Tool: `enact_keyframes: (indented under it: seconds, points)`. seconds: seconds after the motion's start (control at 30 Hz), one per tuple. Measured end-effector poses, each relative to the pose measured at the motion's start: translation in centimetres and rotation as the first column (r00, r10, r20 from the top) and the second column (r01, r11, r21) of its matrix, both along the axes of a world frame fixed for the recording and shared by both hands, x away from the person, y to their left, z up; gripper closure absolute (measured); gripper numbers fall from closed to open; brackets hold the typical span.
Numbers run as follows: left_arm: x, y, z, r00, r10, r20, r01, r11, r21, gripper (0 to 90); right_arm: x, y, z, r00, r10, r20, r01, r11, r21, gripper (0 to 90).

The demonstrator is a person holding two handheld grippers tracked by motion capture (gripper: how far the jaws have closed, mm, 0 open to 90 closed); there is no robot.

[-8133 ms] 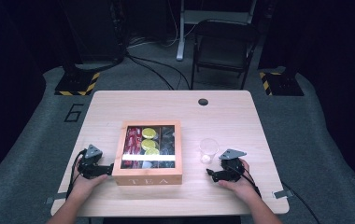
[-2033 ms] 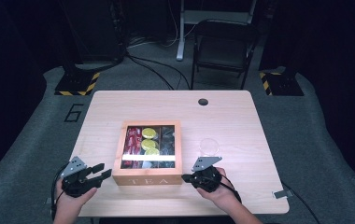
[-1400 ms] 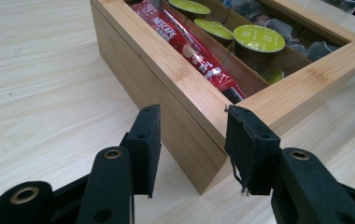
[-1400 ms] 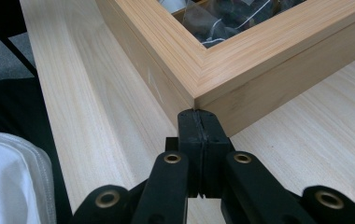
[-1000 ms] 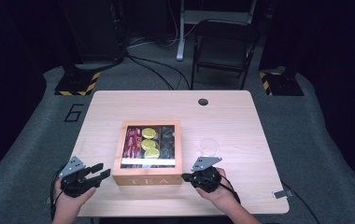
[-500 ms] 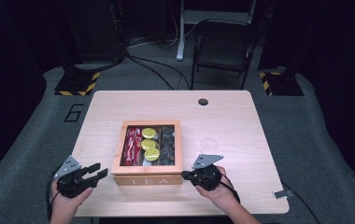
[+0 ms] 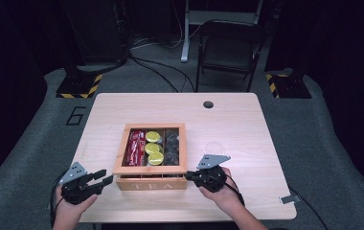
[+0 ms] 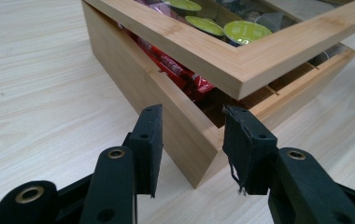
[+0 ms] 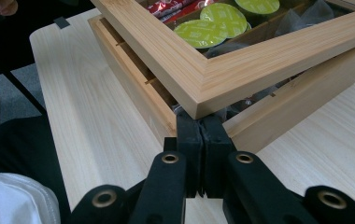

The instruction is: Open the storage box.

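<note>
Lid [image 9: 259, 60] of the tea box [image 7: 150, 183] is now propped up a crack off the base – the right gripper [image 9: 200, 135], jaws pressed together, has wedged under its front corner. Left gripper [image 8: 192, 140] waits spread beside the box's other front corner. Looks like opening has started – box sits mid-table.

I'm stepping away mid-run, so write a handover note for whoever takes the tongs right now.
Right tongs: shut, tips wedged under the front corner of the glass-topped lid, propping it slightly open.
Left tongs: open, empty, aimed at the near corner of the tea box, not touching it.
Tea box sits mid-table, front side toward the person. Through the lid: red packets in the left compartment, green-topped capsules in the middle, dark items on the right.
Done: lid cracked open along the front.
Left: probably swing the lid fully up; the left tongs could steady the box. Nothing has been taken out.
</note>
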State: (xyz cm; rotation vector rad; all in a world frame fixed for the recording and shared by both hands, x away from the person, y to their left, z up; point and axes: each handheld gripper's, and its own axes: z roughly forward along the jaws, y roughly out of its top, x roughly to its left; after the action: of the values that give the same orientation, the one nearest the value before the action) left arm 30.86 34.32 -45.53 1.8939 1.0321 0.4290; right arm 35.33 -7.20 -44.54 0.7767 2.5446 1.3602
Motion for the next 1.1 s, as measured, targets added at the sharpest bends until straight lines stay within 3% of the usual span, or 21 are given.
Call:
enact_keyframes:
  seconds: [0.33,0.63,0.73,0.87,1.0,1.1]
  points:
    - [0.4,-2.0,-0.1,0.9990,-0.046,0.001,0.046,0.9984,0.033,58.0,0.0,0.0,0.0,1.0000,-0.001,0.003,0.001,1.0000,-0.001,88.0]
    - [0.2,-2.8,0.4,0.9995,-0.003,0.032,0.001,0.9988,0.048,65.9,0.1,-0.1,0.0,1.0000,0.006,0.005,-0.006,1.0000,0.005,86.8]
    - [0.2,-2.9,0.6,0.9994,0.003,0.036,-0.005,0.9980,0.064,65.9,0.2,-0.1,0.0,1.0000,-0.002,0.001,0.002,0.9999,0.014,80.2]
    - [0.2,-2.9,1.1,0.9987,0.016,0.047,-0.019,0.9982,0.056,65.9,0.0,-0.2,0.1,0.9982,-0.036,0.048,0.036,0.9993,-0.002,70.9]
    - [0.3,-2.7,1.6,0.9975,0.023,0.067,-0.025,0.9991,0.035,65.7,0.1,-0.4,0.2,0.9957,-0.072,0.058,0.072,0.9974,-0.001,63.5]
    - [0.4,-2.7,1.9,0.9972,0.027,0.069,-0.030,0.9986,0.045,64.0,0.3,-0.4,0.6,0.9939,-0.082,0.075,0.082,0.9966,0.003,60.0]
